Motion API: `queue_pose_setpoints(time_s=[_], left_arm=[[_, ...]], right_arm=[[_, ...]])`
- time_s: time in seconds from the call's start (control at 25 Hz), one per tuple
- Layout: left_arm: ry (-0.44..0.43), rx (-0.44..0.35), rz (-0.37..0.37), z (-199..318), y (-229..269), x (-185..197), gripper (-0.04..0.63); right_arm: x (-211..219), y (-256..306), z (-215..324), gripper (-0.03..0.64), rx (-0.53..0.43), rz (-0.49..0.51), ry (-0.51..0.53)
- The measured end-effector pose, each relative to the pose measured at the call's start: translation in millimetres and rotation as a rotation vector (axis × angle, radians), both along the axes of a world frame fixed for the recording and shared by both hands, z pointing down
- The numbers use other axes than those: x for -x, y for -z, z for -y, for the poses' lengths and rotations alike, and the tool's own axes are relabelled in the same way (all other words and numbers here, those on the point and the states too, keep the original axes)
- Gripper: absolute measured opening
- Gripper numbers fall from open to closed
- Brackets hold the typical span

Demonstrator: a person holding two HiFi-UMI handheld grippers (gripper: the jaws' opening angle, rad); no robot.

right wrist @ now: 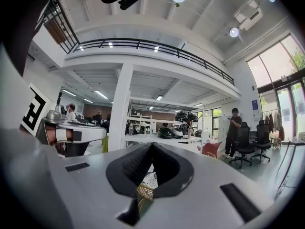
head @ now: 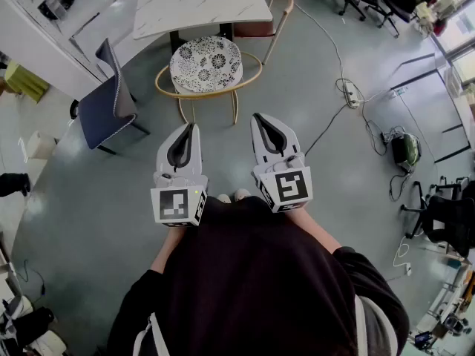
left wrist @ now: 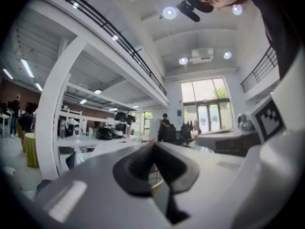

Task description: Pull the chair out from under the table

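Observation:
The chair (head: 205, 64) has a round black-and-white patterned cushion and a thin gold frame. It stands at the near edge of the white marble table (head: 200, 2), its far part tucked under the top. My left gripper (head: 191, 127) and right gripper (head: 258, 117) are side by side, held level and pointing at the chair, a short way in front of it and touching nothing. Both are shut and empty. In the right gripper view, the cushion (right wrist: 145, 182) shows below the closed right gripper (right wrist: 151, 146). The left gripper (left wrist: 153, 144) shows a bit of gold frame (left wrist: 156, 185).
A dark blue chair (head: 107, 106) stands to the left of the table, and a wooden-framed chair (head: 273, 10) at its far right. A cable and power strip (head: 349, 93) lie on the grey floor to the right. Office chairs (head: 445, 221) stand further right.

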State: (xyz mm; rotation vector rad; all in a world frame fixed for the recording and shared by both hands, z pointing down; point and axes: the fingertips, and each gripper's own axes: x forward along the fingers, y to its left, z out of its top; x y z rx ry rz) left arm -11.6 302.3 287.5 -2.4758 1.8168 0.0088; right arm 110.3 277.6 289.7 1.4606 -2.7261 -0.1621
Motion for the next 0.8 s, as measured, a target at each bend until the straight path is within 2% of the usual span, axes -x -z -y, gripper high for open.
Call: queue_pose_setpoints(time_s=[0.24, 0.48, 0.8], left_arm=[[-0.015, 0.0, -0.006, 5, -7, 2, 0.006], [-0.027, 0.01, -0.013, 27, -15, 11, 0.006], [-0.024, 0.016, -0.008, 103, -29, 20, 0.008]], right_arm=[[4, -8, 5, 0.021, 0.014, 0.03, 0.003], [9, -12, 33, 0.023, 0.022, 0.031, 0.008], [20, -26, 114, 0.023, 0.023, -0.031, 0.066]])
